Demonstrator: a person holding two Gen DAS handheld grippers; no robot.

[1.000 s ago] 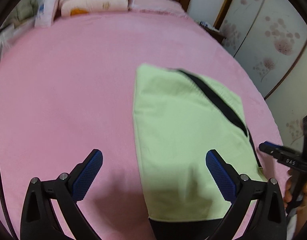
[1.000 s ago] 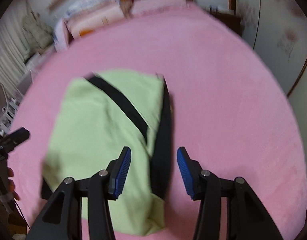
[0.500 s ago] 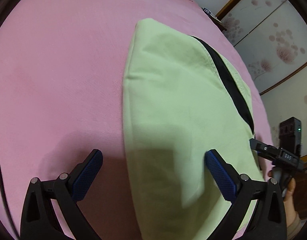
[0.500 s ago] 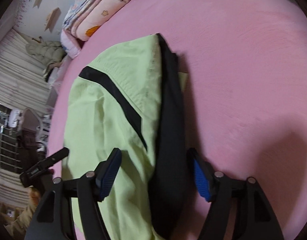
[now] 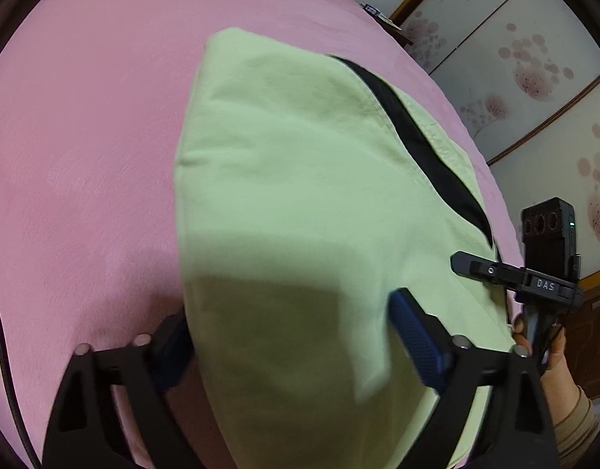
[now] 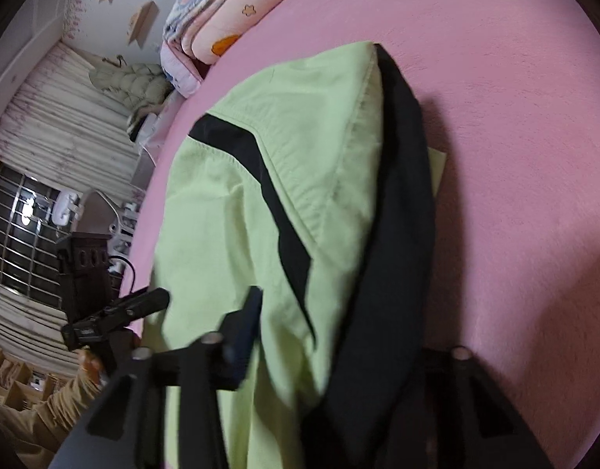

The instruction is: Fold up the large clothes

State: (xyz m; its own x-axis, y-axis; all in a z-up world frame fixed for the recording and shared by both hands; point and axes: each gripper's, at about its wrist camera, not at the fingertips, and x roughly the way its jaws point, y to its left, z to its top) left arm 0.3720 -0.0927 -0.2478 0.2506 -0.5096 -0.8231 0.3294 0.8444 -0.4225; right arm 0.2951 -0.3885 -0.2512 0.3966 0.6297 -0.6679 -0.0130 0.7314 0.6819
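Where left hand-held gripper (image 5: 296, 338) closes astride green garment (image 5: 300, 195), right hand-held gripper (image 6: 339, 336) closing over its black edge (image 6: 393, 234)

Over the last second both grippers have dropped toward the folded light-green garment (image 5: 300, 203), which now fills far more of each view. The left gripper (image 5: 288, 336), earlier wide with the garment's edge only between its pads, is closing across that edge, its seven-o'clock pad now partly tucked under the cloth. The right gripper (image 6: 339, 336) widened, then is closing on the black side panel (image 6: 397, 234); its four-o'clock finger has gone behind the fabric, so contact is probably made but hard to confirm.
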